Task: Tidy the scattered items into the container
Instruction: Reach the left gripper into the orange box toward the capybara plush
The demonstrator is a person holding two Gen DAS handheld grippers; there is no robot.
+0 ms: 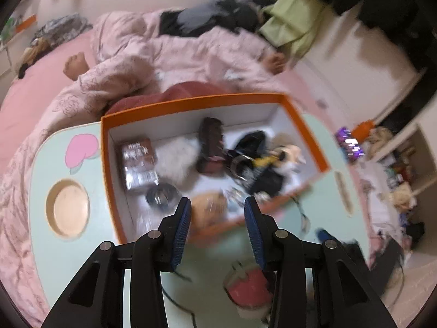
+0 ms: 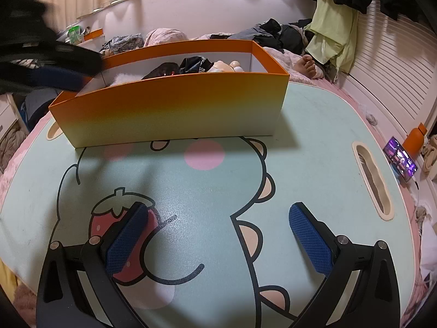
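An orange box [image 1: 306, 114] with white inner walls stands on a pale green lap table [image 1: 41, 180]. It holds a brown booklet [image 1: 138, 161], a white fluffy item [image 1: 177, 158], a dark brush-like item [image 1: 210, 142], black items [image 1: 262, 169], a doll [image 1: 289, 153] and a round metal thing [image 1: 161, 195]. My left gripper [image 1: 218, 205] is open and empty above the box's near edge. In the right wrist view the box [image 2: 174, 109] stands at the table's far side. My right gripper [image 2: 218, 213] is open and empty, low over the table's cartoon print [image 2: 245, 218].
The table sits on a bed with a pink quilt [image 1: 136, 60]; a person's feet [image 1: 275, 63] stick out. A lit phone [image 2: 400, 161] and an orange bottle [image 2: 415, 139] lie to the right. The table has a round cup hole [image 1: 67, 207] and a slot [image 2: 371, 180].
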